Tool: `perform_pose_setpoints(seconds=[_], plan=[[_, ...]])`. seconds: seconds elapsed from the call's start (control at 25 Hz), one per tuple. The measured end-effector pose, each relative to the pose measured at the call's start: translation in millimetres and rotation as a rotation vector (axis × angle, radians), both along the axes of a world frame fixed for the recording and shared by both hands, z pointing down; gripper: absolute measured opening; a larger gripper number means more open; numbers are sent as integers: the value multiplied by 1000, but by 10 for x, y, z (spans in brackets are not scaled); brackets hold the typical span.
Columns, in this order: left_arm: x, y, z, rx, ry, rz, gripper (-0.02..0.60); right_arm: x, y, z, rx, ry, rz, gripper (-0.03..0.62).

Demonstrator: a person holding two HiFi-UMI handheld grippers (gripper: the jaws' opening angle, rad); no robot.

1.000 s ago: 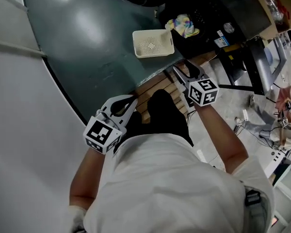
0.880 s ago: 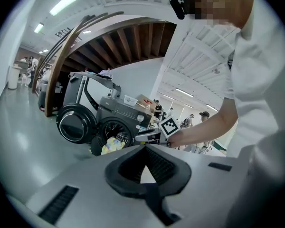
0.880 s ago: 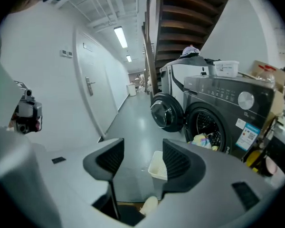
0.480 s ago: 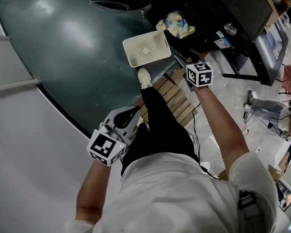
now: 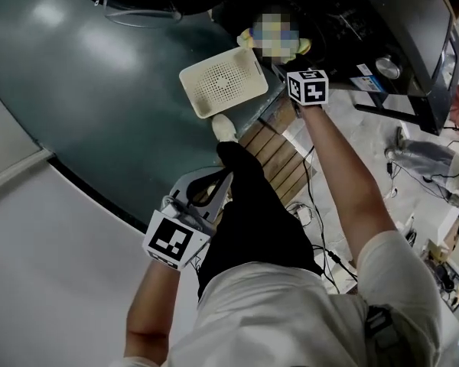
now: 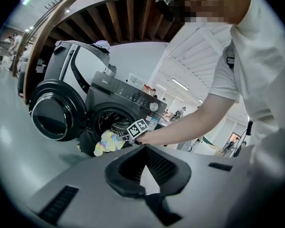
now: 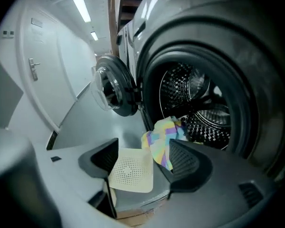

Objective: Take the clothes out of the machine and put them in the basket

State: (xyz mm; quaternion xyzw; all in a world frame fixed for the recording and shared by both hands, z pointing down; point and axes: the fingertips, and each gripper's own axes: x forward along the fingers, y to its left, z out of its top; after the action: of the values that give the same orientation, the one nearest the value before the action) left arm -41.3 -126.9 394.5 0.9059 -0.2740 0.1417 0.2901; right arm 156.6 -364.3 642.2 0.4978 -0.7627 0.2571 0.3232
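Observation:
A pastel multicoloured cloth [image 7: 162, 137] hangs over the lip of the dark front-loading washer's drum [image 7: 199, 103]; it also shows in the left gripper view as the cloth [image 6: 107, 141]. A cream perforated basket [image 5: 222, 82] sits on the floor just below the opening. My right gripper [image 7: 145, 145] is right in front of the cloth, its jaws opening and pressing on nothing. The left gripper [image 5: 228, 177] hangs back by my leg. Its jaws are shut with nothing between them.
The washer door [image 7: 111, 91] is swung open to the left. A wooden slatted platform [image 5: 279, 155] lies under my feet, with my shoe [image 5: 223, 127] beside the basket. Cables and a dark bench [image 5: 413, 44] are at the right.
Both hands have gone forward and down toward the washer. The right gripper has passed the basket's corner, reached the cloth at the opening, and spread its jaws wider.

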Motion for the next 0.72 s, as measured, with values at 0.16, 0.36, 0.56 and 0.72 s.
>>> perform_pose_setpoints(seconds=[0.16, 0.36, 0.56, 0.72], plan=[[68, -347, 244, -13, 9, 30, -3, 154, -404, 451, -33, 60, 16, 327], [89, -720, 542, -31, 29, 32, -3, 379, -841, 906, -63, 127, 47, 350], [83, -1001, 757, -47, 38, 45, -3, 525, -1184, 1279, -98, 144, 79, 413], [61, -1164, 894, -67, 45, 42, -3, 589, -1360, 1567, -128, 143, 78, 425]])
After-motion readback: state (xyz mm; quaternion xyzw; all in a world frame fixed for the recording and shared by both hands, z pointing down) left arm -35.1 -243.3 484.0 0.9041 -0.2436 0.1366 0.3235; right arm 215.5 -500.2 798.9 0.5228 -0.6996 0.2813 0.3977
